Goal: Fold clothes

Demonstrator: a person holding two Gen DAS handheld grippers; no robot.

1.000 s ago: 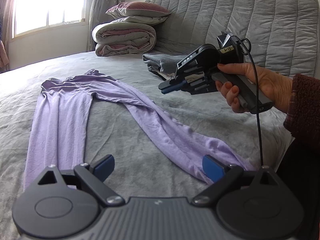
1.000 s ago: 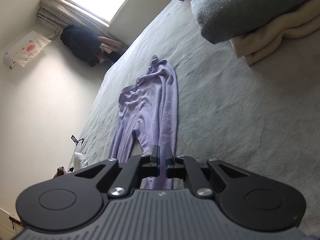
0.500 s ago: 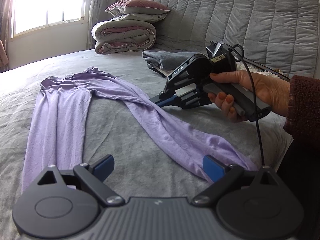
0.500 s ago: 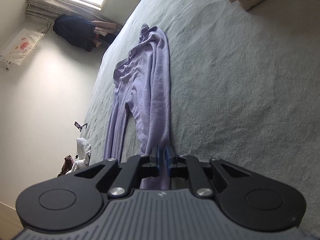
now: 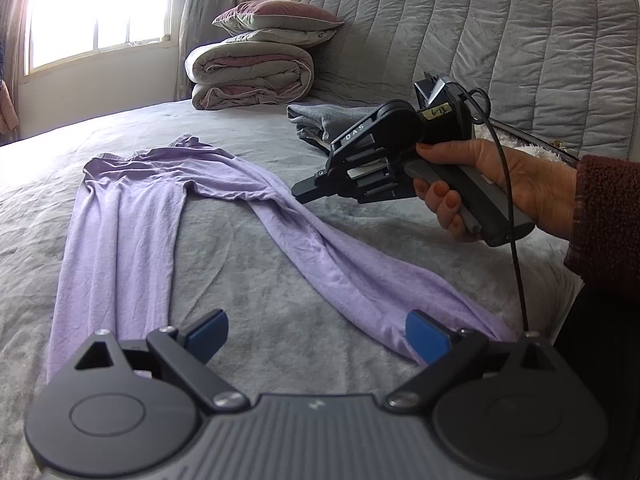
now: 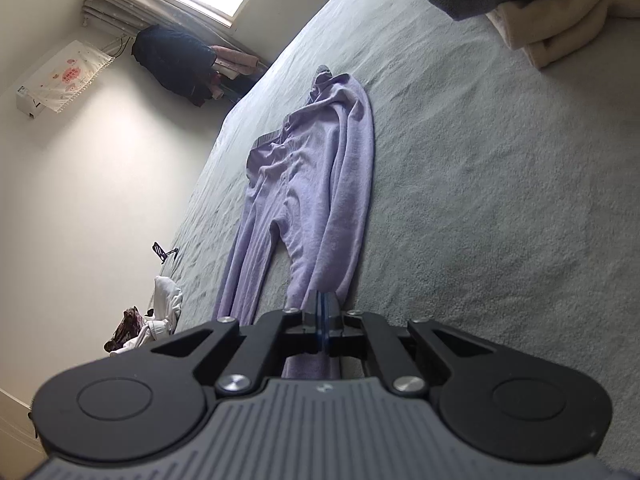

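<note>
Lilac long pants [image 5: 120, 240] lie flat on the grey bed [image 5: 248, 280], waistband far, legs spread toward me. My left gripper [image 5: 316, 330] is open just above the bed between the two leg ends; its right blue pad [image 5: 424, 336] sits by the right cuff. A hand [image 5: 488, 176] holds my right gripper [image 5: 300, 194], shut, its tip just over the upper part of the right leg. In the right wrist view the right gripper [image 6: 322, 320] has its pads pressed together, with the pants [image 6: 320, 184] stretching away beyond it. I see no cloth between them.
Folded grey clothes [image 5: 320, 120] lie behind the right gripper, on cream fabric [image 6: 568, 20]. A rolled quilt with pillows [image 5: 252, 72] leans by the padded headboard [image 5: 520, 60]. The bed's edge runs close on the right, by the person's dark red sleeve [image 5: 604, 216].
The right gripper dipped and moved slightly left toward the right leg, and its narrow gap closed fully. The left gripper and the pants stayed put.
</note>
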